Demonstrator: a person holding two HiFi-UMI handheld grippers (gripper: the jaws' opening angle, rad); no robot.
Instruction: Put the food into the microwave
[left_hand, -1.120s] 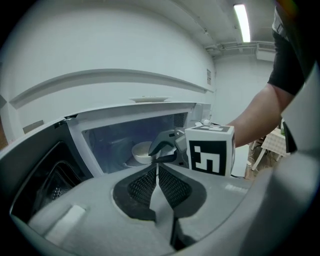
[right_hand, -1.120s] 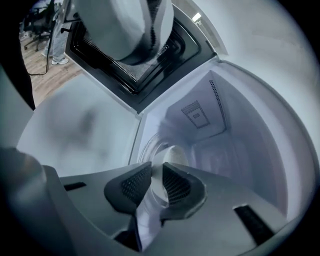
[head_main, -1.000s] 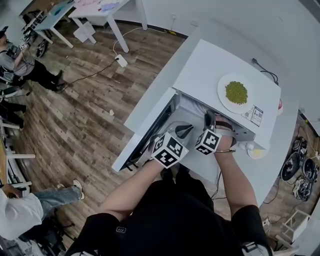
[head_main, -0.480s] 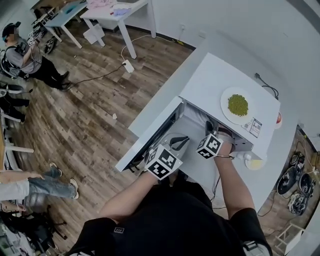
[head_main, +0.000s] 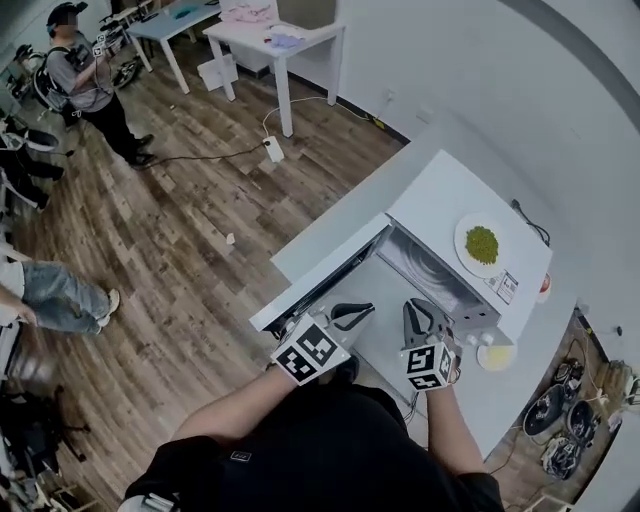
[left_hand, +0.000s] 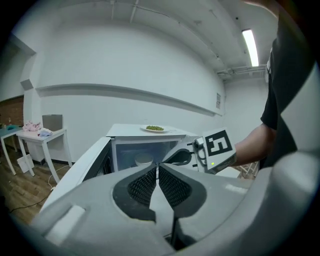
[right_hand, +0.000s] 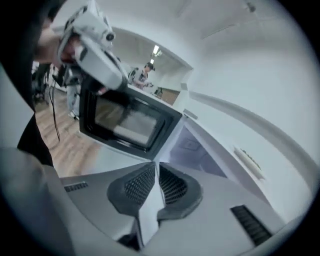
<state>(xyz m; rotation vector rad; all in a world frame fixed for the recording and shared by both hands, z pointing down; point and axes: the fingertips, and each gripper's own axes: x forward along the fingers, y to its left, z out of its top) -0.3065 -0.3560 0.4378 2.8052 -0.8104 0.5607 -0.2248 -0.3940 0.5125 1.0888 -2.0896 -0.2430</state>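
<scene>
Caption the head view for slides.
Left gripper and right gripper, both shut, before the open microwave; green food plate on top.

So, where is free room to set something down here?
Free: the microwave top on the open door's side of the plate of green food, and probably the cavity. Crowded: before the opening, where the left tool and right tool hover, both shut.

Test lab, white tables (head_main: 315, 38), cables (head_main: 210, 158) on wood floor (head_main: 180, 260)

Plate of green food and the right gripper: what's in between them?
In the head view, only the microwave: its open inside and white top, where the plate sits.
</scene>
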